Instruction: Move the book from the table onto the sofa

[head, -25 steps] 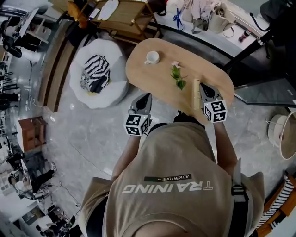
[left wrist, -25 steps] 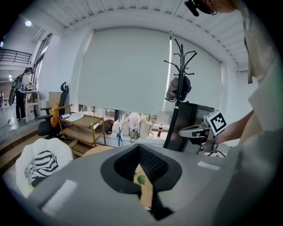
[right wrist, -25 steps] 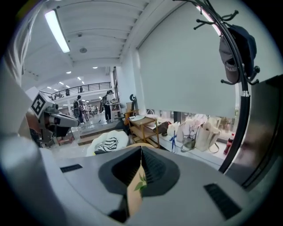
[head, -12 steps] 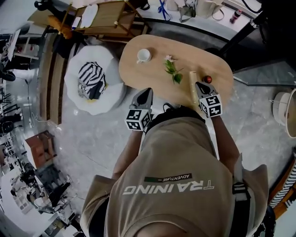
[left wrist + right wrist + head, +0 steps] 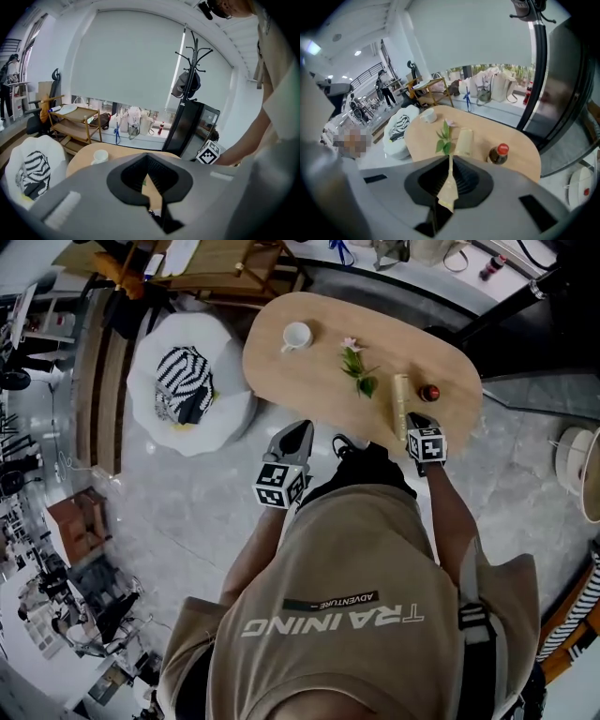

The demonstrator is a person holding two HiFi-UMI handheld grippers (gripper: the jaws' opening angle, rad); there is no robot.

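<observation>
- On the desk [image 5: 309,381] I see the cream book [image 5: 401,405] lying lengthwise toward the near right edge. It sits between a flower sprig [image 5: 357,373] and a red-capped bottle [image 5: 429,392].
- A white cup [image 5: 297,335] stands at the far left of the desk, well apart from the book.
- My right claw [image 5: 414,420] is at the desk's near edge, just short of the book's near end. In the right gripper view the book [image 5: 464,140] lies ahead of the jaws and is not between them.
- That right claw [image 5: 449,161] is pinched down to a thin sliver with only desk surface showing through, so it grips nothing.
- My left claw [image 5: 298,430] hangs off the desk's near edge, over the floor. In its own view the left claw [image 5: 147,176] is likewise drawn together and empty.
- The white sofa [image 5: 230,413] stands on the floor just left of the desk, carrying a striped cushion [image 5: 185,379].
</observation>
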